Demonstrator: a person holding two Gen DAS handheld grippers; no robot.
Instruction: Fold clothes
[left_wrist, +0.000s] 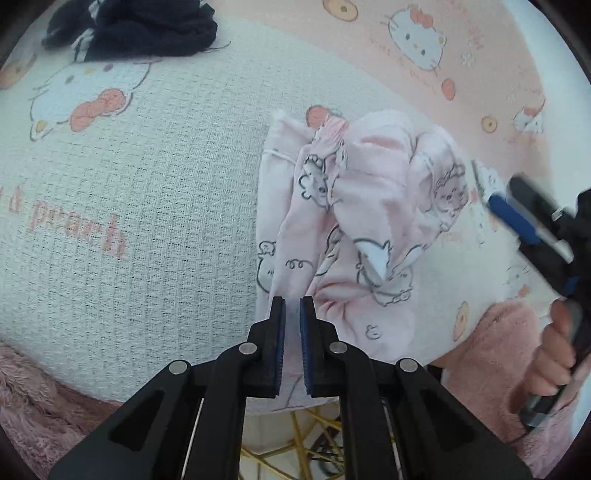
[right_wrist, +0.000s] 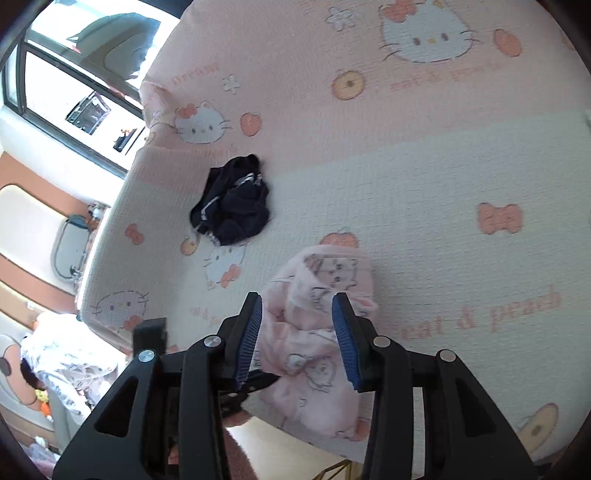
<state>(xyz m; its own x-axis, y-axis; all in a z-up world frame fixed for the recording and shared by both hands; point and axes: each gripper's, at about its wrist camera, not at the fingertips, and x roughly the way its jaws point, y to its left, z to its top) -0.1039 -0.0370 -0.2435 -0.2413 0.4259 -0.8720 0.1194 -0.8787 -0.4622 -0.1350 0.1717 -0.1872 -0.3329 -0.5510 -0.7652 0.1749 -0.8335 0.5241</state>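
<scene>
the left gripper (left_wrist: 291, 306) tilts steeply down, pinching the near edge of the pink garment (left_wrist: 354, 221), crumpled near the bed's (left_wrist: 166, 184) near edge; the right gripper (right_wrist: 297, 306) hovers over it, spread, gripping nothing; a dark garment (right_wrist: 232, 206) lies far left.

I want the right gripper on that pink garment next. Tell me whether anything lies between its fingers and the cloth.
Nothing visible does. The right gripper stands open over the crumpled pink garment, with only bare cloth below. The left gripper already pinches its near edge, and the dark garment lies apart, farther back.
</scene>
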